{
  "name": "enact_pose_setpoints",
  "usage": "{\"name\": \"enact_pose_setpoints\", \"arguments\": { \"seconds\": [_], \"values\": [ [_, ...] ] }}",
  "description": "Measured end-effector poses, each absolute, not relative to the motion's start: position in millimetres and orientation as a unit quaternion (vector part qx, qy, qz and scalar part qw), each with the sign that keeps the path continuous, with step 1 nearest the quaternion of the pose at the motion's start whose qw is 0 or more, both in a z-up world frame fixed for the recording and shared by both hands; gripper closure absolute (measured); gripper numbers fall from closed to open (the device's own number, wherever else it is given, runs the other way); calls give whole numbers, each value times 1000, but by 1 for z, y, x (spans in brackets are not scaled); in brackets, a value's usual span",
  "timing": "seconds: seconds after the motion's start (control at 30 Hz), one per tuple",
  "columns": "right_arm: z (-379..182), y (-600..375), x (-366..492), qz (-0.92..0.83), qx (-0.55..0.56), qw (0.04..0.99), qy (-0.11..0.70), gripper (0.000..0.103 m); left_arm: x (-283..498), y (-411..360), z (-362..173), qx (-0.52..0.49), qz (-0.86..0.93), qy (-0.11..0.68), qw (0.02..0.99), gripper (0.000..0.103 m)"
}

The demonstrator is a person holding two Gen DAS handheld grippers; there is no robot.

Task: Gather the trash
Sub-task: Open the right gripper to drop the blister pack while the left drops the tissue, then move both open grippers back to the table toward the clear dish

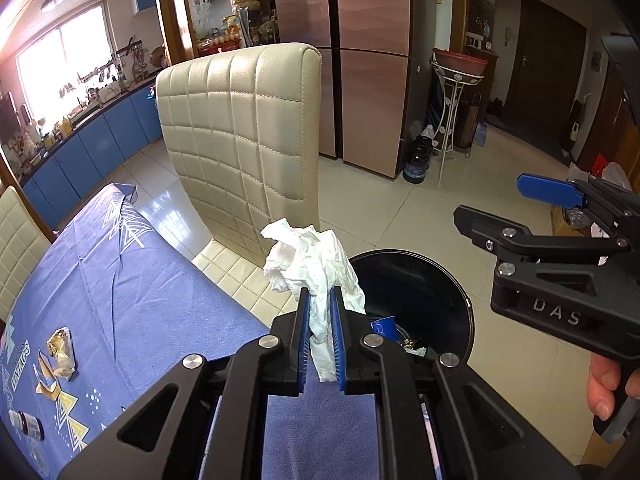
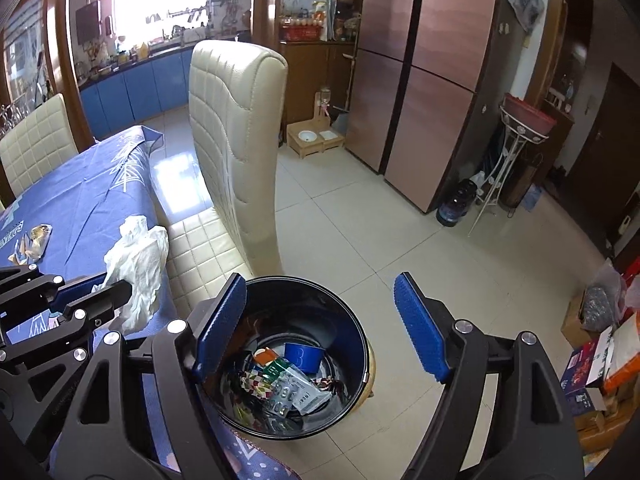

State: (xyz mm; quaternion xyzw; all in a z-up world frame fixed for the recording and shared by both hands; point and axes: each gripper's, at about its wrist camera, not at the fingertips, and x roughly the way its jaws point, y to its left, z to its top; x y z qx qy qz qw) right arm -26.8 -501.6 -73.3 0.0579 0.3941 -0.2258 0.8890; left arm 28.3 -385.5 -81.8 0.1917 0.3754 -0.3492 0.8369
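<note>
My left gripper [image 1: 320, 300] is shut on a crumpled white tissue [image 1: 316, 264] and holds it above the table's near corner, just left of the black trash bin [image 1: 448, 280]. The tissue also shows in the right wrist view [image 2: 138, 264], pinched in the left gripper [image 2: 116, 284]. My right gripper [image 2: 320, 320] is open and empty, hovering over the bin [image 2: 352, 320], which holds a blue cup [image 2: 302, 356] and several wrappers [image 2: 288, 392]. In the left wrist view the right gripper [image 1: 492, 204] is at the right, open.
A blue tablecloth [image 1: 120, 280] covers the table, with torn wrappers [image 1: 60, 356] and a small dark bottle [image 1: 26, 424] at its left. A cream padded chair [image 1: 240, 140] stands beside the table behind the bin. Boxes and bags [image 2: 600, 352] lie on the floor at right.
</note>
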Motion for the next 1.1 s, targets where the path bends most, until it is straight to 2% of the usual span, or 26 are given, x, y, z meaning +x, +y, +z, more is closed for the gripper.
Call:
{"name": "enact_pose_setpoints", "arguments": {
  "seconds": [0.6, 0.73, 0.77, 0.8, 0.83, 0.87, 1.1],
  "values": [
    [-82, -530, -55, -259, 90, 874, 401, 26, 16, -419, -78, 209, -381, 363, 824, 92],
    [-83, -532, -59, -260, 96, 872, 402, 26, 19, -423, -81, 201, -383, 385, 816, 89],
    [-83, -533, -59, -260, 97, 872, 403, 26, 21, -423, -82, 197, -382, 394, 813, 72],
    [-84, -533, -60, -260, 98, 872, 403, 26, 23, -422, -84, 191, -380, 404, 810, 41],
    [-83, -533, -60, -259, 99, 872, 403, 26, 25, -419, -83, 183, -378, 407, 811, 26],
    [-83, -533, -60, -258, 101, 872, 403, 26, 24, -414, -80, 170, -373, 396, 822, 20],
    [-83, -528, -59, -249, 104, 874, 404, 26, 21, -405, -70, 170, -361, 367, 840, 17]
  ]
}}
